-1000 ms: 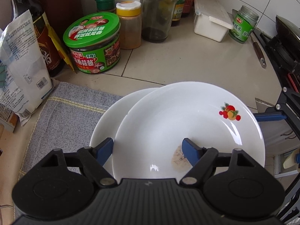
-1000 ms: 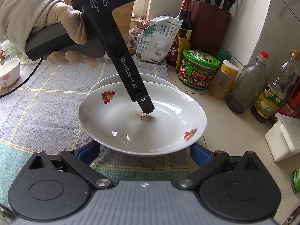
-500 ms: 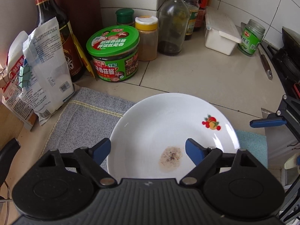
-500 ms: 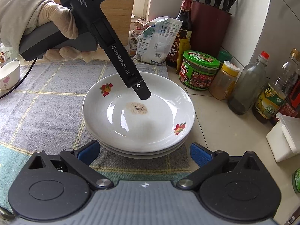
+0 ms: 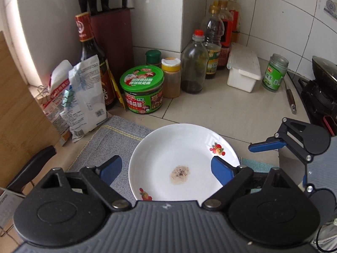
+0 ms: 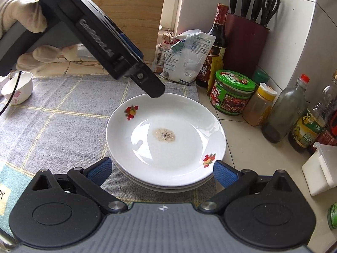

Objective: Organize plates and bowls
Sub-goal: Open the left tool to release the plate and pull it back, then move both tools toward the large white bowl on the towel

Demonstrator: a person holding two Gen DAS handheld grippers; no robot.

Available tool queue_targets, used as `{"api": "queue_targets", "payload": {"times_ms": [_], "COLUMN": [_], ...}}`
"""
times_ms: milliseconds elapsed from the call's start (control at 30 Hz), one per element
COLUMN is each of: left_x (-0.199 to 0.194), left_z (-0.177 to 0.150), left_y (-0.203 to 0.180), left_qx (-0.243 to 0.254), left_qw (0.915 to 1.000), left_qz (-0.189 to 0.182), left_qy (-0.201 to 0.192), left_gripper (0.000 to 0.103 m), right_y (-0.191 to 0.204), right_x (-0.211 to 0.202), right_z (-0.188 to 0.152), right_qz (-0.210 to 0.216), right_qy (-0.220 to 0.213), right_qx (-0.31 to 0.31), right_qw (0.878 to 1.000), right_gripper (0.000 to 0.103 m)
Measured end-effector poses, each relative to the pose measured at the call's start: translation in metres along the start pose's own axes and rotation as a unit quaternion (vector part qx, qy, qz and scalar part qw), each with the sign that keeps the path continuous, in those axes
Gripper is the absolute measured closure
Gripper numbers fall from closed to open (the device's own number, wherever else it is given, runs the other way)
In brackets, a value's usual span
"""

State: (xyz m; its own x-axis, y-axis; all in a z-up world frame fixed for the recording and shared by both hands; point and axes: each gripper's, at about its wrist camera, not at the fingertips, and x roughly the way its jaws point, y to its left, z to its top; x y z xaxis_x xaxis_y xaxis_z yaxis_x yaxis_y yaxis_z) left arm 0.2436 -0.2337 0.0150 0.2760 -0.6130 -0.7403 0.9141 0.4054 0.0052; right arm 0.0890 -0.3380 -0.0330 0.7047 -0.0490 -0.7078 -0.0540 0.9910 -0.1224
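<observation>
Your stack of white plates (image 6: 166,139) sits in the middle of the right wrist view, on the right edge of the grey checked cloth (image 6: 59,122) where it meets the tiled counter (image 6: 248,158); the top plate carries small fruit prints on its rim and a brownish speckled stain at its centre. In the left wrist view that top plate (image 5: 181,164) lies low in the frame, just above your left gripper (image 5: 166,168), whose blue fingers have just been opening and now stand apart, clear of the rim, with nothing pressed between them. Your right gripper (image 6: 162,172) at the bottom of its own view also has its fingers spread wide either side of the stack's near edge, not touching it. At upper left of that view your gloved hand (image 6: 23,19) holds the left tool above the plates. A small white bowl (image 6: 18,88) stands at the far left on the cloth, and a green-lidded jar (image 6: 233,92) stands right of the plates.
</observation>
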Motion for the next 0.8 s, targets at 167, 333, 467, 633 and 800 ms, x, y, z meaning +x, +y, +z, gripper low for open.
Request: {"api": "queue_targets", "payload": {"times_ms": [167,333,467,633,800], "left_x": [-0.056,-0.103,-0.135,-0.167,-0.204], "left_z": [-0.019,-0.047,-0.075,-0.122,-0.184], "left_y": [-0.013,-0.025,-0.031,-0.039,-0.037], "left_qx": [-0.03,-0.064,-0.104,-0.14,-0.173], "left_qw": [0.9969,0.9881,0.9789,0.963,0.9497], "left_qz": [0.057,0.124,0.158,0.212,0.249], "left_qy": [-0.045,-0.064,-0.078,-0.088,-0.079], "left_gripper": [0.009,0.007,0.005,0.005,0.004], "right_y": [0.009,0.025,0.048,0.082,0.132], "right_x": [-0.003,-0.003,-0.003,-0.006,-0.006], "right_z": [0.009,0.018,0.026,0.034,0.037], "right_qz": [0.022,0.045,0.066,0.09,0.105], "right_qy": [-0.011,-0.013,-0.019,-0.026,-0.022], "right_qx": [-0.019,-0.035,-0.048,-0.066,-0.09], "right_qw": [1.0,0.998,0.996,0.993,0.99], "right_gripper": [0.0,0.0,0.0,0.0,0.0]}}
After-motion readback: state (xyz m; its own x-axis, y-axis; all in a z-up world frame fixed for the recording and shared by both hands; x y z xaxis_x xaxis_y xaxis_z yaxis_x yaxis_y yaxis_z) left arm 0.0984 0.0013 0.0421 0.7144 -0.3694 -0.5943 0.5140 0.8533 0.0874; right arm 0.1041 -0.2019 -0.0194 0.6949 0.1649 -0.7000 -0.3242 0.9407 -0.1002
